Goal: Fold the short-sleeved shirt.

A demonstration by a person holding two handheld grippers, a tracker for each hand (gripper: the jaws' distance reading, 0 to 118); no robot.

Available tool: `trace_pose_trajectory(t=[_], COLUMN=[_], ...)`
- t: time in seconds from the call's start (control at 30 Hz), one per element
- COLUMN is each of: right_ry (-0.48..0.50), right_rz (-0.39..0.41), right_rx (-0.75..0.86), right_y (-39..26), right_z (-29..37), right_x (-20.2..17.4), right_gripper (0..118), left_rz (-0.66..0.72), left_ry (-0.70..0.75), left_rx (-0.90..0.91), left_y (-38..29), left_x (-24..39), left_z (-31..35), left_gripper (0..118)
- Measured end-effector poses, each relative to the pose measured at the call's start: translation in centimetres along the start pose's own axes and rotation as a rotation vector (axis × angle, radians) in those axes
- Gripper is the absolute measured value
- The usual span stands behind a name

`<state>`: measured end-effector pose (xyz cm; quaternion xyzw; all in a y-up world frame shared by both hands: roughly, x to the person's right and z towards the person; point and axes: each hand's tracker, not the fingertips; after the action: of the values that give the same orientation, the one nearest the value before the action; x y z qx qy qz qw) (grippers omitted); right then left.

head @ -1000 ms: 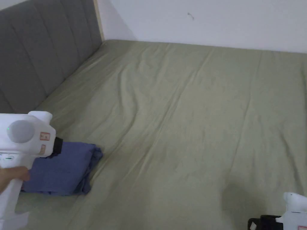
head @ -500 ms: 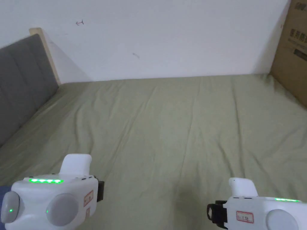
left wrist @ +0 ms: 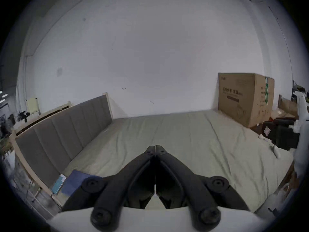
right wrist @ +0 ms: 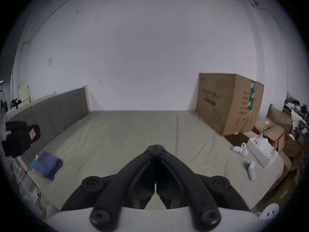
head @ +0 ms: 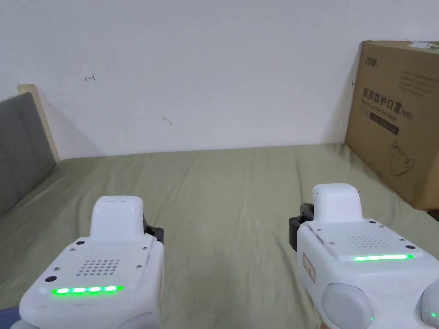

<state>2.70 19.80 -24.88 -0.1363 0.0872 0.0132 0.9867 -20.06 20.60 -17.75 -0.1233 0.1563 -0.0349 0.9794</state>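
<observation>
The blue shirt (right wrist: 47, 166) lies folded in a small stack at the bed's near left corner, beside the headboard; the left gripper view shows the shirt (left wrist: 75, 182) partly behind its own arm. My left gripper (left wrist: 155, 149) is held up above the green sheet, jaws pressed together with nothing between them. My right gripper (right wrist: 155, 147) hovers level with it to the right, jaws likewise closed and empty. In the head view the white bodies of the left gripper (head: 113, 257) and right gripper (head: 343, 240) sit side by side, hiding their jaws.
The green bed sheet (head: 227, 188) stretches to a white wall. A grey padded headboard (head: 19, 145) lines the left side. A large cardboard box (head: 398, 120) stands at the far right corner. Boxes and white items (right wrist: 260, 145) clutter the floor to the right.
My head has lifted from the shirt toward the wall and box. Both grippers have risen and come level in front of me; the left one has left the folded shirt.
</observation>
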Motion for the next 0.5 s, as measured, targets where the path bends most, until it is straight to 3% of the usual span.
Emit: trace_pose_trajectory(t=[0.27, 0.5], right_ry=[-0.022, -0.003], right_rz=[0.052, 0.038], right_rx=[0.071, 0.067], right_y=[0.1, 0.1], right_z=[1.1, 1.3], right_x=[-1.3, -1.7], right_gripper=[0, 0], left_rz=[0.057, 0.036], left_ry=[-0.014, -0.005], left_rx=[0.027, 0.046], left_y=[0.8, 0.7], left_x=[-0.4, 0.0], left_z=[0.4, 0.6], left_gripper=[0, 0])
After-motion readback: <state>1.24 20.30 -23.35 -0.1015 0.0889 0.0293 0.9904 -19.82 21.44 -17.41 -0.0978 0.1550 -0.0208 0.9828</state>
